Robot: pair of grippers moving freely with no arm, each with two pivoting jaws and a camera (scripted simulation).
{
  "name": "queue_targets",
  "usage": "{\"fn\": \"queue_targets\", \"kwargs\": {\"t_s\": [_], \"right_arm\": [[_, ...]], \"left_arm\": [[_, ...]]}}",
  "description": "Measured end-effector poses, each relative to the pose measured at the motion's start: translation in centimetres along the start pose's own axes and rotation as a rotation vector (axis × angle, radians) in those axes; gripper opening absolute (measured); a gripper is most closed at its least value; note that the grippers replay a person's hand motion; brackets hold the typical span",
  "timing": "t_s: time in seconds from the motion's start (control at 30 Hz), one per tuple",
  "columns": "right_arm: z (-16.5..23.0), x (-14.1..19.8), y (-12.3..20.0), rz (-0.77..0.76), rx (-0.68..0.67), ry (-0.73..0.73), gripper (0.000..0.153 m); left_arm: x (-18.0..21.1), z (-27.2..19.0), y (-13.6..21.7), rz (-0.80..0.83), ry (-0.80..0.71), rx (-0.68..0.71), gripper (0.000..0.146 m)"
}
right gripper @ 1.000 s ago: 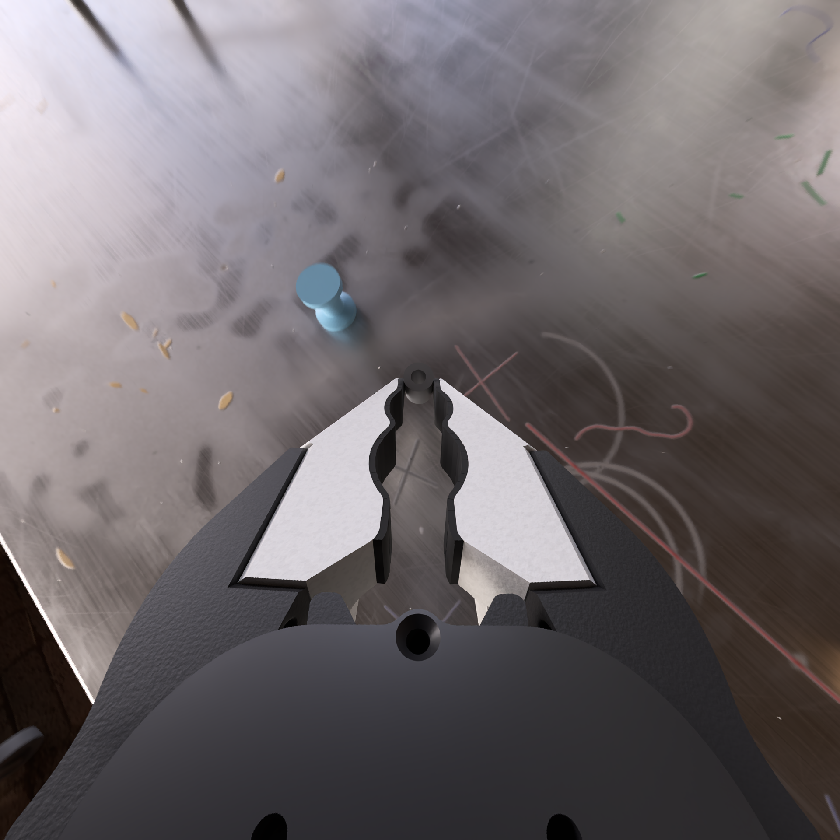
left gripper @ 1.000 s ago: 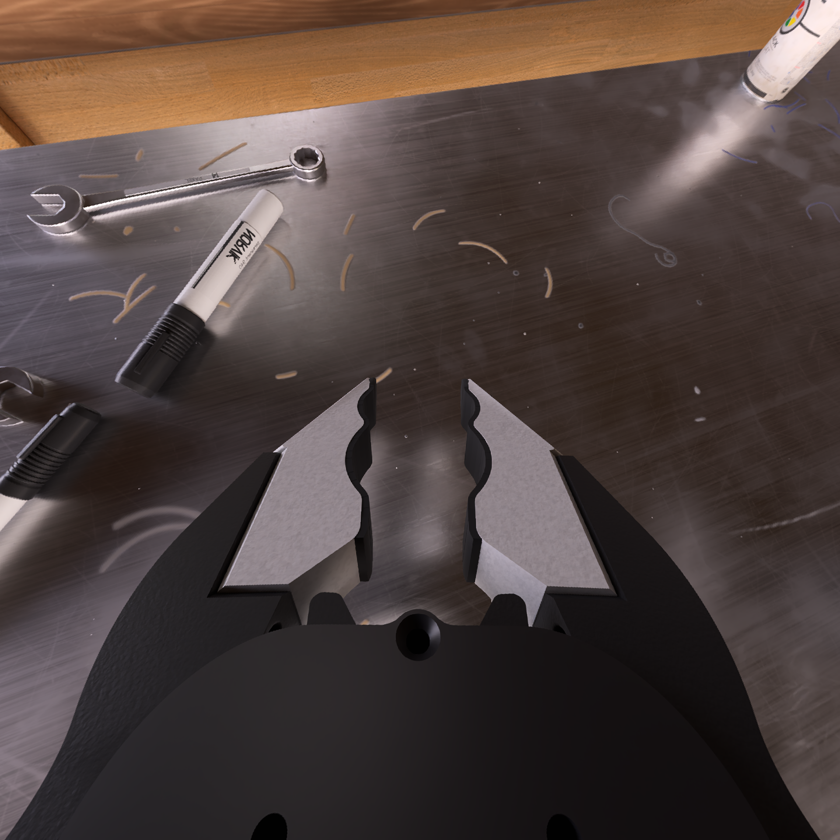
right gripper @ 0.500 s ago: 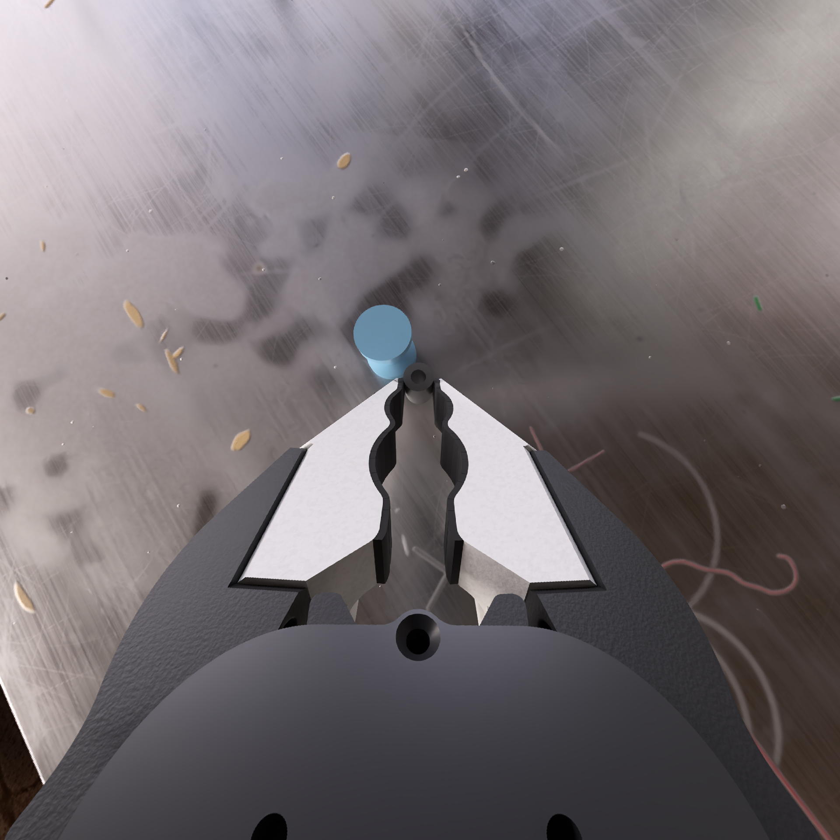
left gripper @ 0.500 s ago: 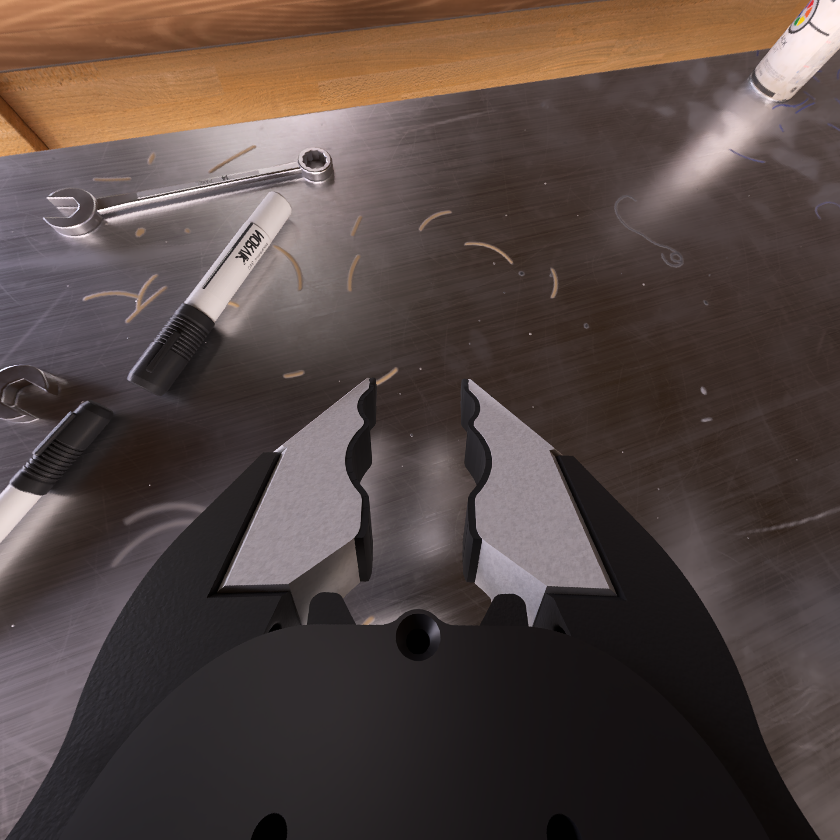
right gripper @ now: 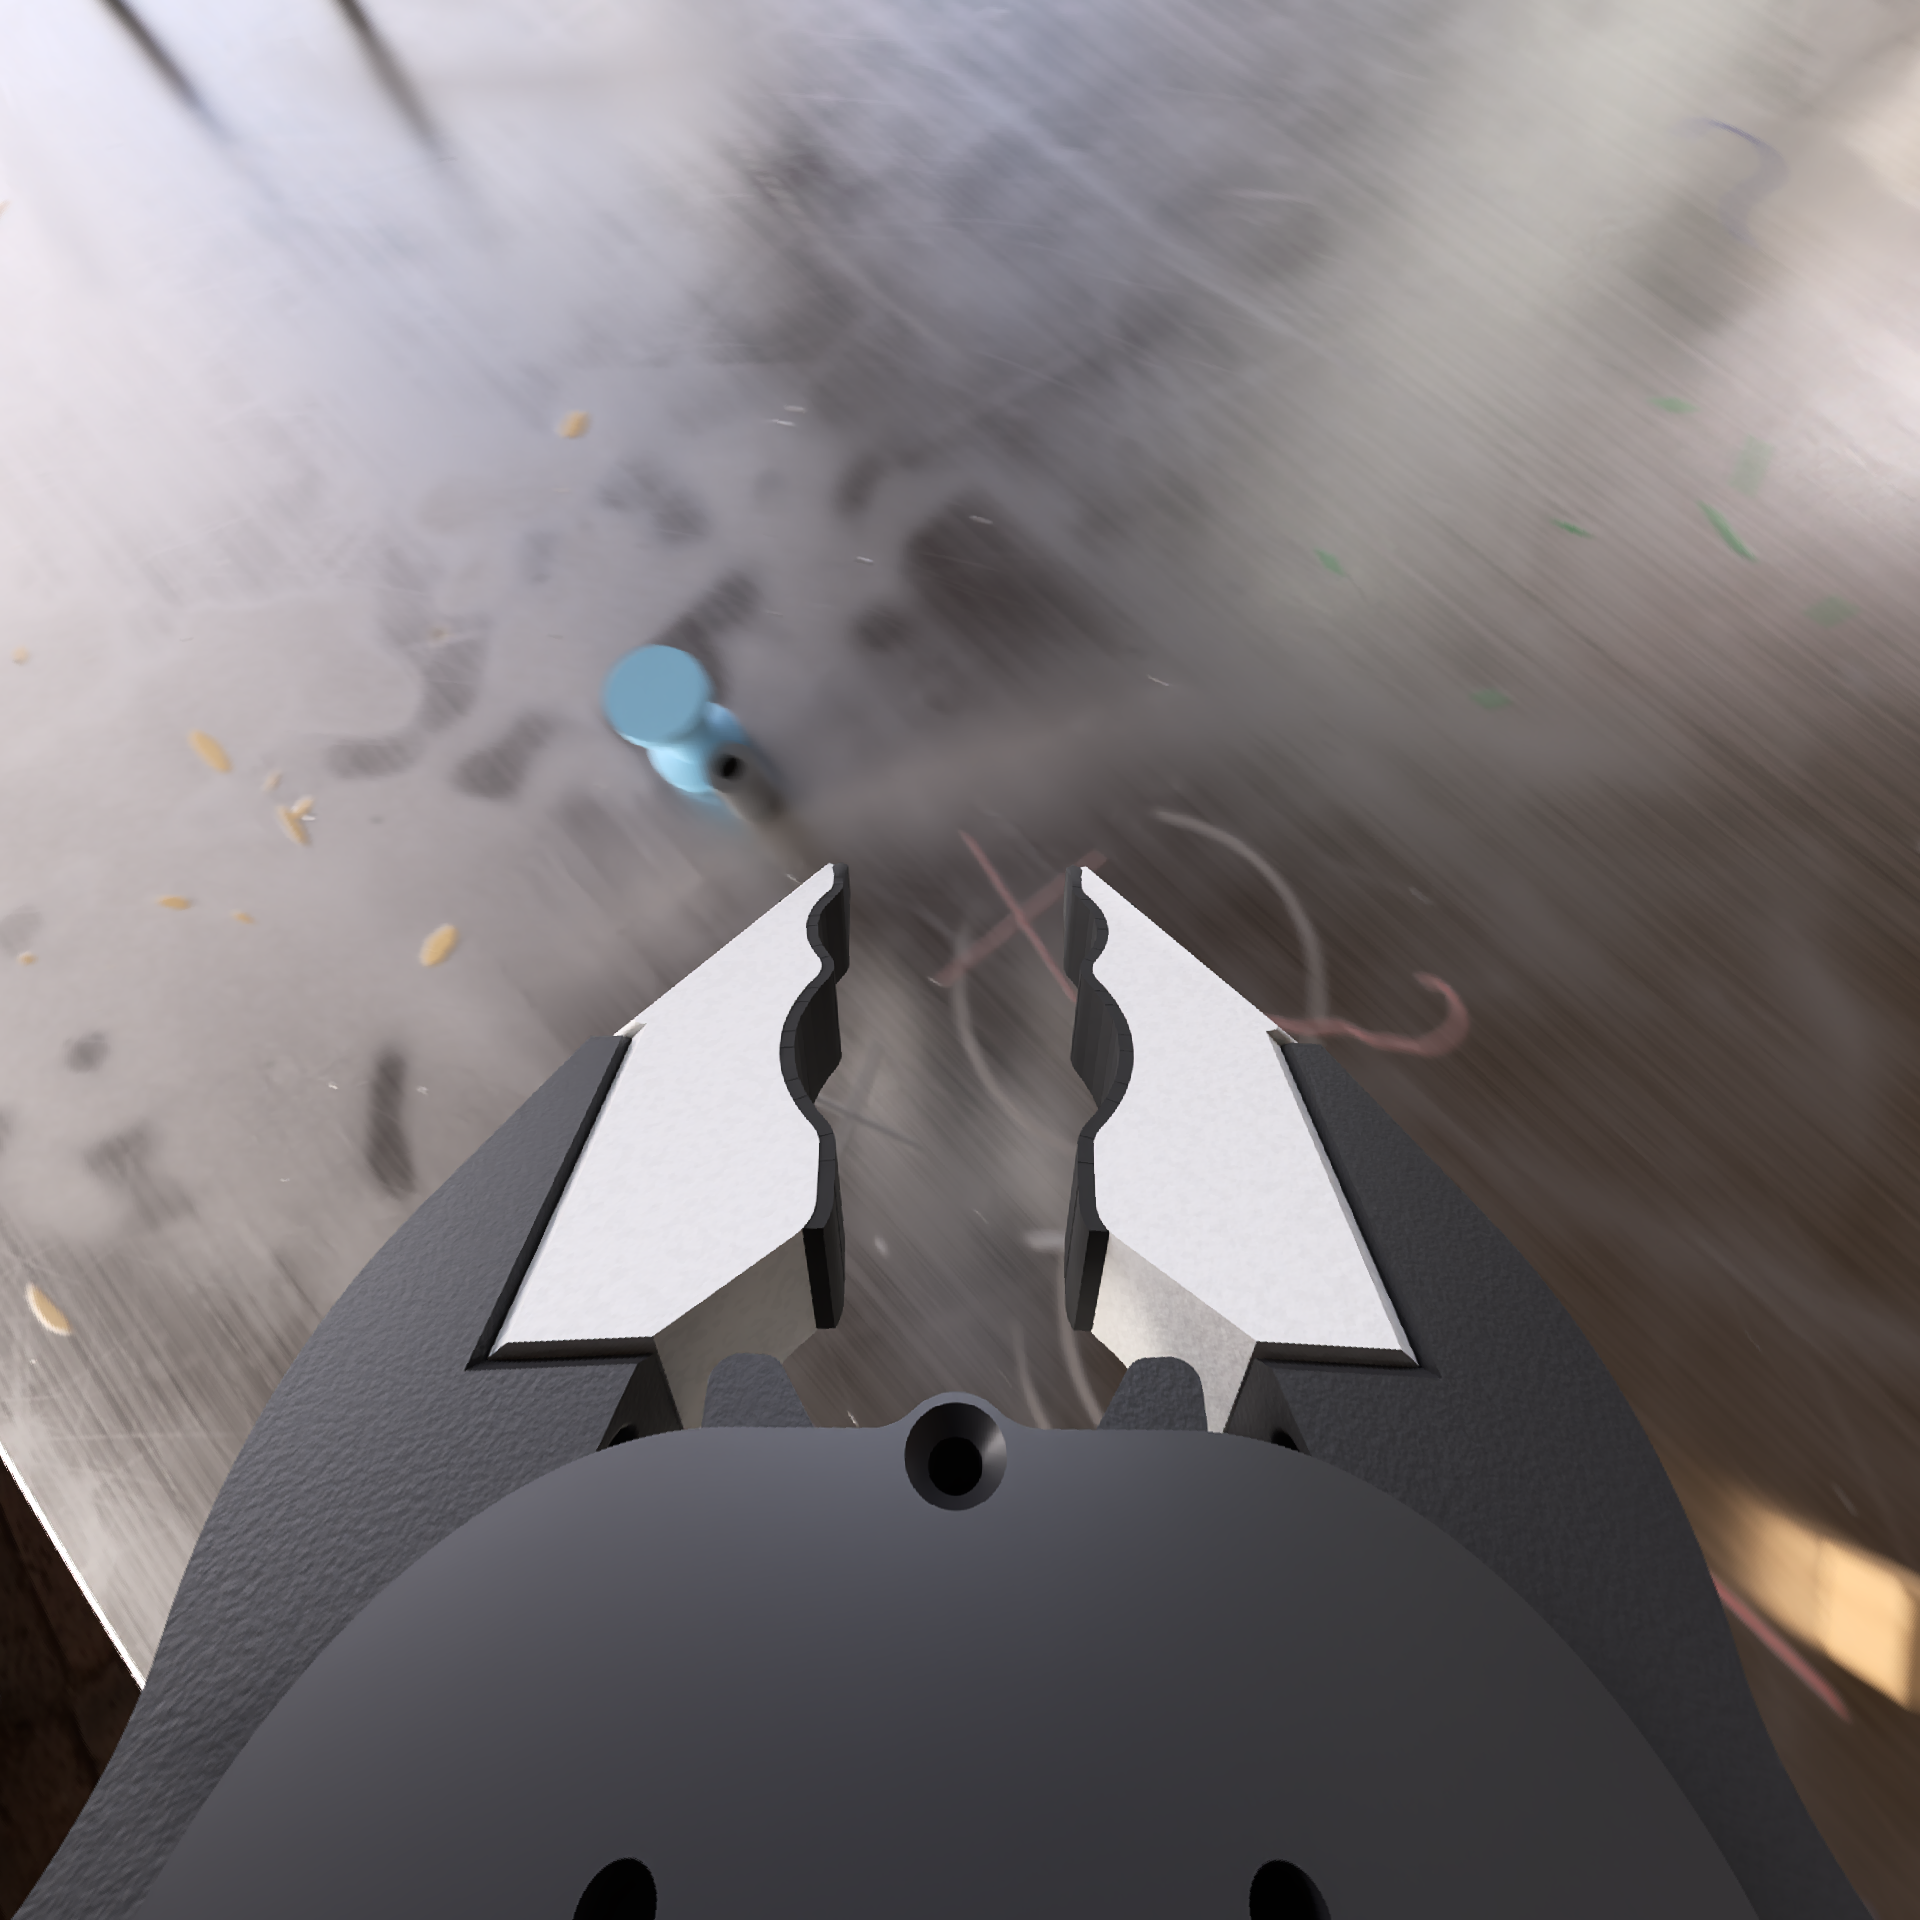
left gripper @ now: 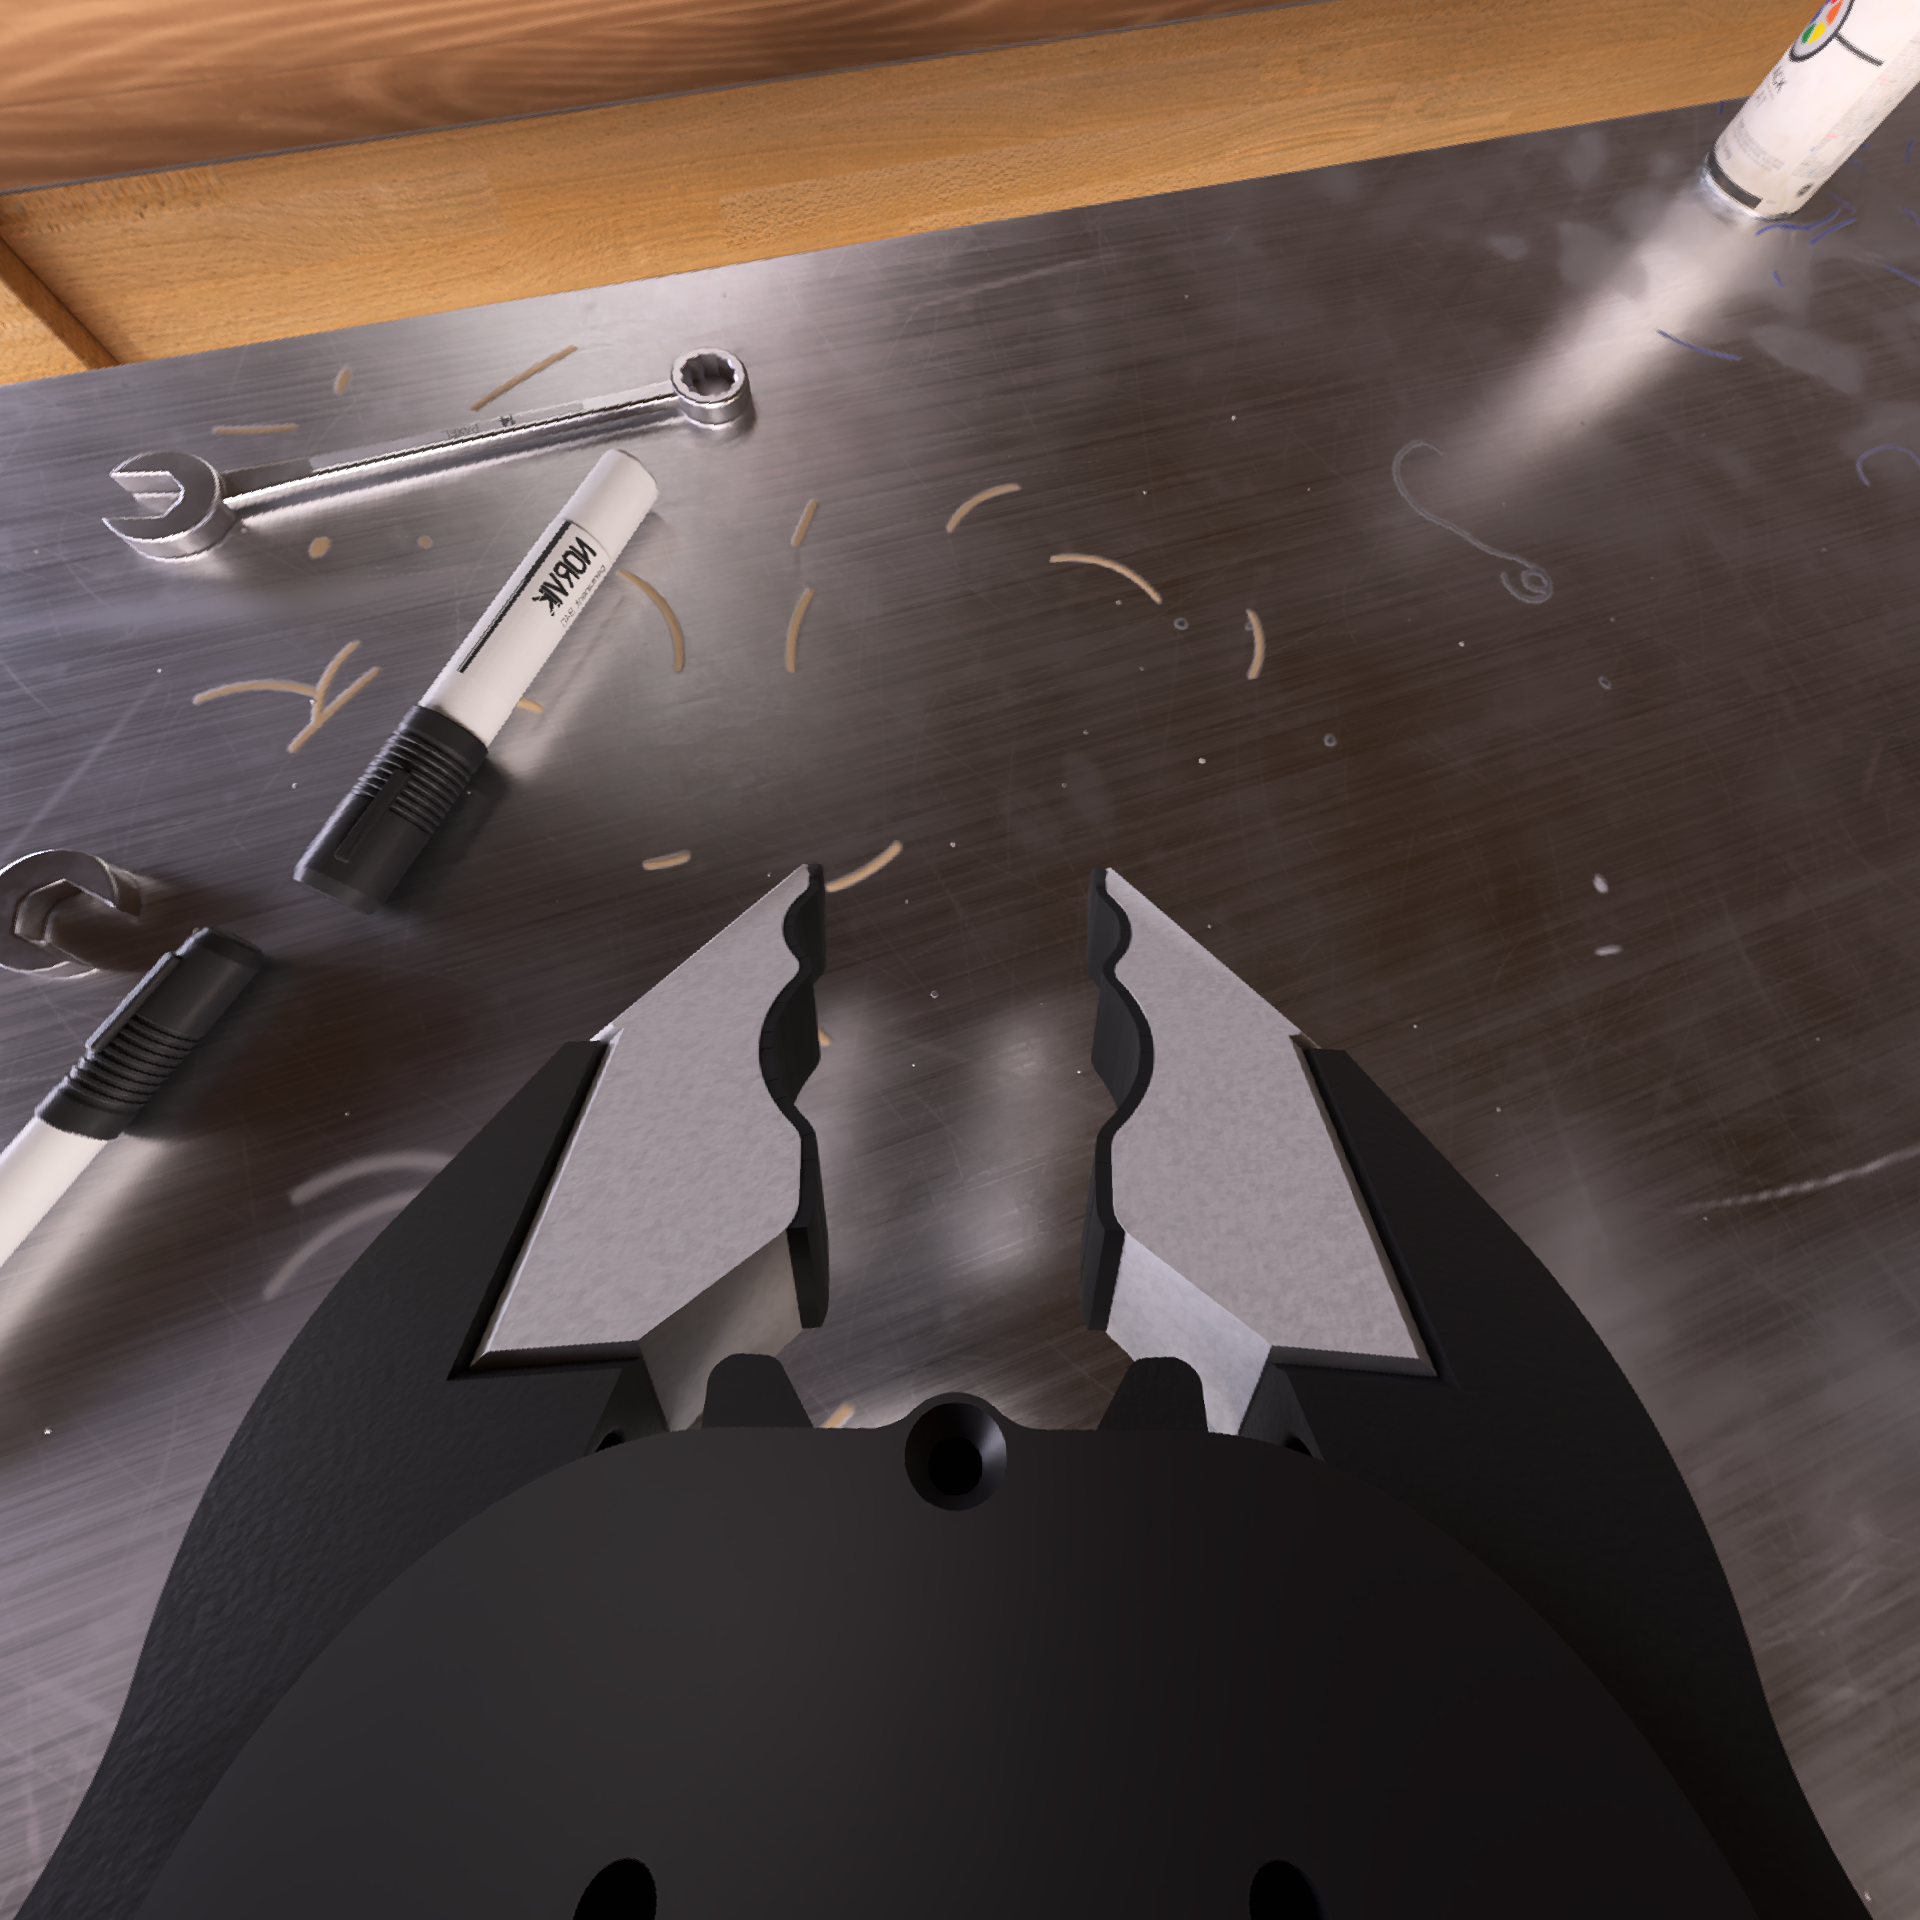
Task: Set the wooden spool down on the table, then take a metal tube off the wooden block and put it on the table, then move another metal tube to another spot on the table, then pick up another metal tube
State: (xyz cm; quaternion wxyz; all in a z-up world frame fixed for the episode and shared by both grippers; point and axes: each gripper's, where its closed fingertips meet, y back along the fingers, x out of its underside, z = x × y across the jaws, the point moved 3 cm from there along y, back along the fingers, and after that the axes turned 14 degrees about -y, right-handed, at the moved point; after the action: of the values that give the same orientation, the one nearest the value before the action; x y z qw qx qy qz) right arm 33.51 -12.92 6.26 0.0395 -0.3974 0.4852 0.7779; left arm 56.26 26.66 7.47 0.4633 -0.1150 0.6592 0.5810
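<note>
In the right wrist view a thin metal tube (right gripper: 753,800) lies on the brushed metal table (right gripper: 1351,416), one end against a blue push pin (right gripper: 665,717). My right gripper (right gripper: 956,894) is open and empty, just short of the tube and slightly to its right. My left gripper (left gripper: 956,894) is open and empty above the bare metal table (left gripper: 1351,779). No wooden spool or wooden block shows in either view.
In the left wrist view a wrench (left gripper: 436,457), a white marker with a black cap (left gripper: 488,675), a second marker (left gripper: 114,1060) and another wrench end (left gripper: 62,904) lie to the left. A white bottle (left gripper: 1808,104) stands far right. A wooden rail (left gripper: 831,177) runs along the back. The table edge (right gripper: 62,1538) is at the lower left.
My right gripper has opened and let go of the metal tube, which now lies by the blue push pin, and it has drawn back. My left gripper's jaws have widened a little.
</note>
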Motion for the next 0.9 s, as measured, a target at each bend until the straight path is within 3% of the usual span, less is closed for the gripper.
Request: {"fn": "queue_targets", "kwargs": {"t_s": [0.17, 0.37, 0.63, 0.9], "right_arm": [[-3.4, -0.6, 3.2, -0.096, 0.087, -0.104, 0.043], [-1.2, -3.0, 0.5, -0.280, -0.011, -0.117, 0.044], [-0.3, -5.4, -1.7, -0.417, -0.049, -0.092, 0.026], [-0.6, -5.4, -1.5, -0.460, -0.095, -0.122, 0.024]], "left_arm": [[-0.4, -0.4, 0.3, -0.001, -0.015, 0.009, 0.057], [-1.2, -3.2, 5.4, -0.108, -0.047, 0.106, 0.057], [8.1, -8.7, 15.2, -0.034, -0.175, 0.242, 0.056], [14.8, -9.8, 17.6, 0.103, -0.205, 0.135, 0.053]]}}
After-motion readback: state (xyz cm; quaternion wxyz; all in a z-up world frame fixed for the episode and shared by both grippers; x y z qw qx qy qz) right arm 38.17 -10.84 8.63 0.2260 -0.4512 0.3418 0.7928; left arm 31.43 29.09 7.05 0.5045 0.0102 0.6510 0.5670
